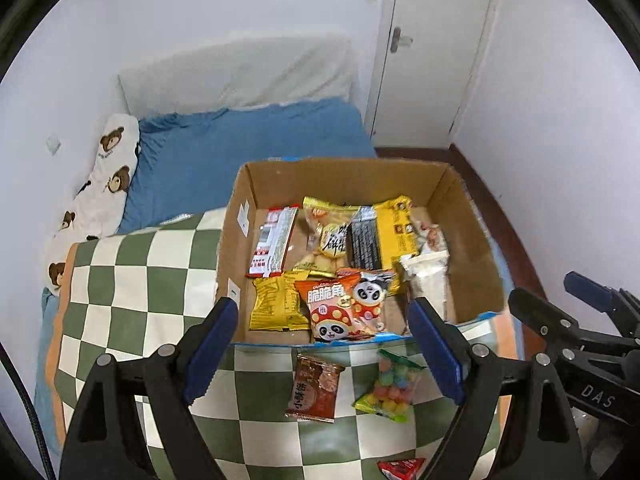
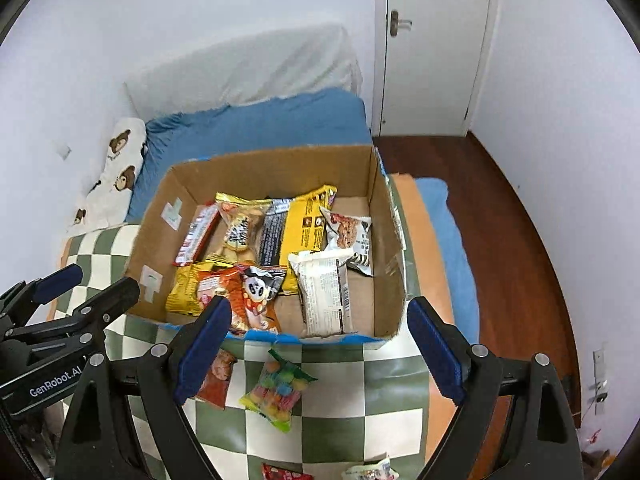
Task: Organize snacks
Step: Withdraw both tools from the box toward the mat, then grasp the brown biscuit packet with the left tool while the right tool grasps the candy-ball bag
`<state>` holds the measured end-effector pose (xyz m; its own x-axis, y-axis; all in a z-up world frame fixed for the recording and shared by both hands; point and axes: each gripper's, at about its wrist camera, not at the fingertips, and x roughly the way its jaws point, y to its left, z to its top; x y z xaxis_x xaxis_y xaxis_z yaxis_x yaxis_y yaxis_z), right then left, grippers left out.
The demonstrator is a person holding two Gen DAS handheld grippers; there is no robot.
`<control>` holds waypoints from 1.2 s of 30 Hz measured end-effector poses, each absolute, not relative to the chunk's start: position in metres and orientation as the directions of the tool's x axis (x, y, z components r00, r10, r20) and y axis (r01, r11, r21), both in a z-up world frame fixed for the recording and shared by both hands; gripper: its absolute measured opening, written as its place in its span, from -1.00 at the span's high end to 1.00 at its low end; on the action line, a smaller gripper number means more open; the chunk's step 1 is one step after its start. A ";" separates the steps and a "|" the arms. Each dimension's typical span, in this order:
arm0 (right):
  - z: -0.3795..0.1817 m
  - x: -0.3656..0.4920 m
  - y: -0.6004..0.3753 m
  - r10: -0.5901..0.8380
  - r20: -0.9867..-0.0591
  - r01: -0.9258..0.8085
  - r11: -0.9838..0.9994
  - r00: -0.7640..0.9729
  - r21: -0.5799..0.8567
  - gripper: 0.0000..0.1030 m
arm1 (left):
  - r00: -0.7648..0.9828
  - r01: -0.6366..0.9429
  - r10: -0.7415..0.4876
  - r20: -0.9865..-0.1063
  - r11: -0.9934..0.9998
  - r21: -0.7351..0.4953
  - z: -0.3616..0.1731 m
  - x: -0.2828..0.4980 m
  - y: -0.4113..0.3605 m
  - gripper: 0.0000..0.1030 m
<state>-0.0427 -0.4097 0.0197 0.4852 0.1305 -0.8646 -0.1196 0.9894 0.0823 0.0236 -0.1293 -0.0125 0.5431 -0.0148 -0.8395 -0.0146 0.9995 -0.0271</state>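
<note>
- Left wrist view: bedroom; blue sheet [image 1: 256, 148], bear-print pillow [image 1: 100, 184] at far left, white door [image 1: 432, 40] at far right. Green-and-white checkered blanket [image 1: 132, 280] covers the near end of the bed.
- Cardboard box [image 1: 472, 248] sits open on the blanket, holding a panda packet [image 1: 344, 308], yellow packet [image 1: 276, 304], red-white bar [image 1: 272, 240] and others.
- Left gripper [image 1: 324, 352] spread wide, holding nothing, above the box's near edge.
- Outside the box, just near of it: brown packet [image 1: 316, 388] and candy bag [image 1: 390, 386], side by side, apart.
- Right gripper [image 1: 560, 300] at right; jaw state unclear, partly out of frame.
- Right wrist view: wooden floor [image 2: 520, 216] at right.
- Right gripper [image 2: 320, 352] spread wide, empty.
- Candy bag [image 2: 278, 390] lies between its fingers; brown packet [image 2: 218, 378] partly behind the left finger [image 2: 204, 352].
- Box [image 2: 384, 240] beyond; white wrapper [image 2: 326, 292] at its near right.
- Left gripper [image 2: 88, 280] at left, seemingly parted.
</note>
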 end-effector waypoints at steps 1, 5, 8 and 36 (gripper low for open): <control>0.027 -0.050 -0.411 0.137 -0.857 -0.120 0.989 0.497 0.088 -0.78 | 0.558 -0.013 -0.007 -0.830 1.000 -0.017 -0.006 0.017 -0.130 -0.69; 0.050 -0.069 -0.416 0.147 -0.827 -0.114 0.988 0.542 0.100 -0.78 | 0.589 -0.012 -0.002 -0.808 1.000 -0.011 0.010 0.000 -0.131 -0.69; 0.063 -0.082 -0.420 0.149 -0.808 -0.108 0.988 0.570 0.105 -0.78 | 0.608 -0.016 0.009 -0.794 1.000 0.000 0.017 -0.009 -0.132 -0.69; -0.197 -0.064 -0.389 0.221 -0.973 0.117 0.967 0.060 0.227 -0.46 | 0.231 -0.097 0.098 -0.968 0.992 0.078 -0.178 0.002 -0.100 -0.69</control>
